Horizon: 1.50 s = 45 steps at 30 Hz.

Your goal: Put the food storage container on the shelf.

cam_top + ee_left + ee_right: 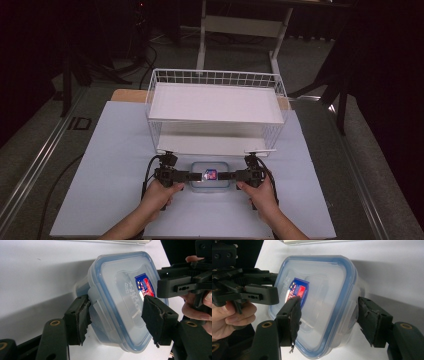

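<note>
Black hand-held gripper (192,176), brass-ringed screw holes

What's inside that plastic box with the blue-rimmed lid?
Through the clear lid the plastic box looks empty. The sticker and both claws, left and right, cover part of the inside.

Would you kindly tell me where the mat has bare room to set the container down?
Bare mat lies left of the left tongs and right of the right tongs. It is crowded around the container before the wire rack.
</note>
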{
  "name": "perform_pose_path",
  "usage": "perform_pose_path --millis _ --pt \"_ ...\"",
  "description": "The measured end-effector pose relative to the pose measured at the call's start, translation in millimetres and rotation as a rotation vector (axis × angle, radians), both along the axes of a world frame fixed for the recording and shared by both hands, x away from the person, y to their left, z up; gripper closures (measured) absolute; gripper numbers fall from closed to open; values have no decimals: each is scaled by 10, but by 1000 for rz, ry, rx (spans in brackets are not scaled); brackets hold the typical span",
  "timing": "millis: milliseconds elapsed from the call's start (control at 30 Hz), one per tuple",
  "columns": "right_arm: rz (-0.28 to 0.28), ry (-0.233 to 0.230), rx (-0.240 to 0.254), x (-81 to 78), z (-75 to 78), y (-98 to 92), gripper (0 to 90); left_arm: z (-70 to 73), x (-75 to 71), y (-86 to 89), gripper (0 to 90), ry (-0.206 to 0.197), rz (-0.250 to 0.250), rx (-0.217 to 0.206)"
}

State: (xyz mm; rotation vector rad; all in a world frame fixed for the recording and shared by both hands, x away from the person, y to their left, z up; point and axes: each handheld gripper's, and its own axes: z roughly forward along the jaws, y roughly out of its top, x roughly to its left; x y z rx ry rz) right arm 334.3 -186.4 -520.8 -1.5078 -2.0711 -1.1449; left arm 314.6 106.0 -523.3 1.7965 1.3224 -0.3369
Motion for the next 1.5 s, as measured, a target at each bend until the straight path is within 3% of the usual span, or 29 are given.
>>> perform_pose_path --millis 167,367,400,467,733,867,1167,1500 --pt "-4 -1 -15 -22 20 7 386 -21 -40 31 425 -13 -6 -24" --pt "2 -39 -40 -91 81 22 410 50 -106 20 472 -49 -28 12" --pt "3 -41 -44 -105 94 24 415 97 -165 -3 472 -71 -37 47" --pt "16 -75 -66 -173 134 32 420 120 -211 -23 481 -86 -34 67" --pt "10 -150 -87 -305 168 57 419 148 -347 -55 489 -132 -8 94" --pt "17 -174 -109 -331 194 76 419 114 -353 -14 498 -128 4 54" --pt "17 -188 -92 -327 198 51 419 178 -362 -58 498 -145 6 85" --pt "-20 -268 -67 -183 425 14 419 480 -131 -96 497 -249 4 103"
